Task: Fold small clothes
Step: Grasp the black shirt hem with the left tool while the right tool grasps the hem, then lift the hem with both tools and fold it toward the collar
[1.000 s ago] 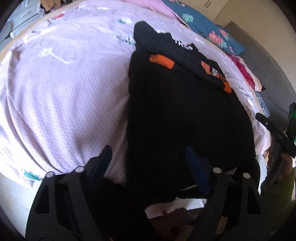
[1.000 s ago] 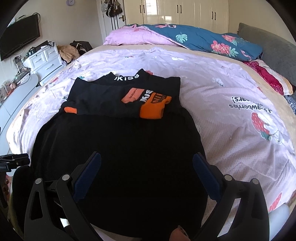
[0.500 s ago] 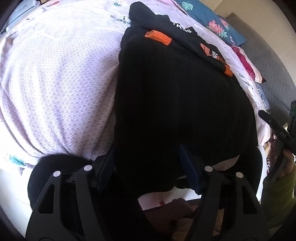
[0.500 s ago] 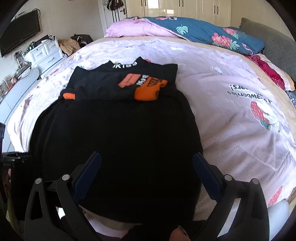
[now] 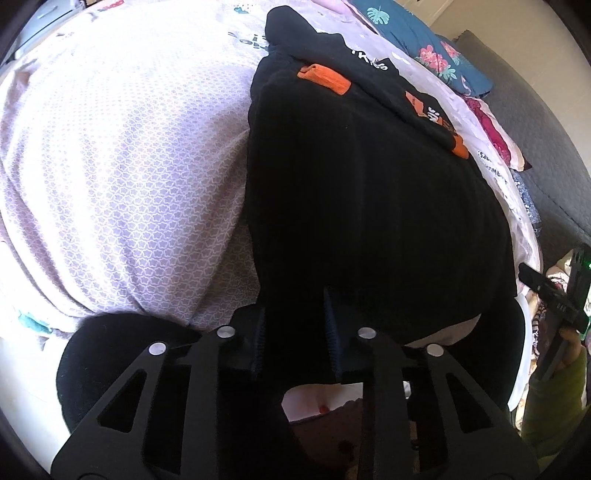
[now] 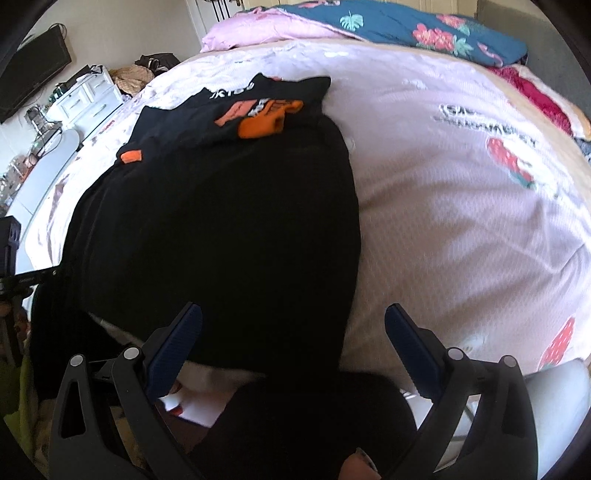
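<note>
While our left gripper [image 5: 293,332] has just been closing onto the near hem of the black garment [image 5: 369,206] spread on the pink bedspread [image 5: 122,177], our right gripper [image 6: 293,332] gapes wide and empty over its other corner, pillows [image 6: 406,33], dresser [image 6: 86,92] and TV [image 6: 33,70] beyond.

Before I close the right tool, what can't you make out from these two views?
- Left wrist view: whether the left tool pinches one layer or several of the black garment; black on black.
- Right wrist view: the garment's near hem, hanging over the bed edge between the right tool fingers and below.
- Both views: the lettering on the folded black-and-orange top, too small and creased.
</note>
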Demonstrator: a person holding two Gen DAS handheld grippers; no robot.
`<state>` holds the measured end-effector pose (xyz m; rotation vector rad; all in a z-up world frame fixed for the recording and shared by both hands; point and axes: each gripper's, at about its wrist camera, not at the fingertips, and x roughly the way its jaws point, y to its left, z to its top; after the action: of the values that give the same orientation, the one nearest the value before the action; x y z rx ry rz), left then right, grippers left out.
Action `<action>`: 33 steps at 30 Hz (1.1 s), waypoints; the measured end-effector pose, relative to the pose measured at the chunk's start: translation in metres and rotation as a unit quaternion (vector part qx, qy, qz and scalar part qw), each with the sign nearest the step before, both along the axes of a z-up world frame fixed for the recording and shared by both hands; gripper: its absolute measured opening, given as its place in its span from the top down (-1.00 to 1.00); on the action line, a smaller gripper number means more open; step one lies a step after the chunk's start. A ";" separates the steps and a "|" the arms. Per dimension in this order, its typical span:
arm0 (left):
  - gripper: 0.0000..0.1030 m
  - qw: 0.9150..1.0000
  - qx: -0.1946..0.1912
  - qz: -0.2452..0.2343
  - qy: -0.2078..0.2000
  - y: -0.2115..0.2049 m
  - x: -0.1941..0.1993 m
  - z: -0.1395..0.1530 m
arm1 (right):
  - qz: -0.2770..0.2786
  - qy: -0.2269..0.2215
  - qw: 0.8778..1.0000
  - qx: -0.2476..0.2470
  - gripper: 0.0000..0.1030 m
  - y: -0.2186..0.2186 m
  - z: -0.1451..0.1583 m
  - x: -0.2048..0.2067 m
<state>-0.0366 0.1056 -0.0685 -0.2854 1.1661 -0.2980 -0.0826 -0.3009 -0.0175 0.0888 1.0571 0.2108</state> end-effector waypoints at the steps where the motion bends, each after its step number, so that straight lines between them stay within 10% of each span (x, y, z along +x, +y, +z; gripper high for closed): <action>1: 0.73 1.000 0.000 0.001 -0.003 0.000 -0.001 0.001 | 0.004 0.003 1.000 0.004 -0.89 -0.001 -0.001 -0.002; 10: 0.90 1.000 -0.010 -0.001 -0.021 0.004 -0.003 0.014 | 0.025 0.036 0.999 -0.005 -0.14 0.002 -0.016 -0.010; 14: 0.92 1.000 -0.013 0.007 -0.028 0.010 -0.005 0.019 | 0.021 0.049 0.998 -0.014 0.76 0.001 -0.024 -0.009; 33: 0.96 0.993 -0.044 0.008 -0.109 0.021 0.001 0.082 | 0.000 -0.164 0.982 0.091 0.83 -0.034 0.081 0.001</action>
<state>-0.0357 0.1264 0.0138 -0.3304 0.9359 -0.3582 -0.0817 -0.3346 0.0632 0.2114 0.7078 0.3099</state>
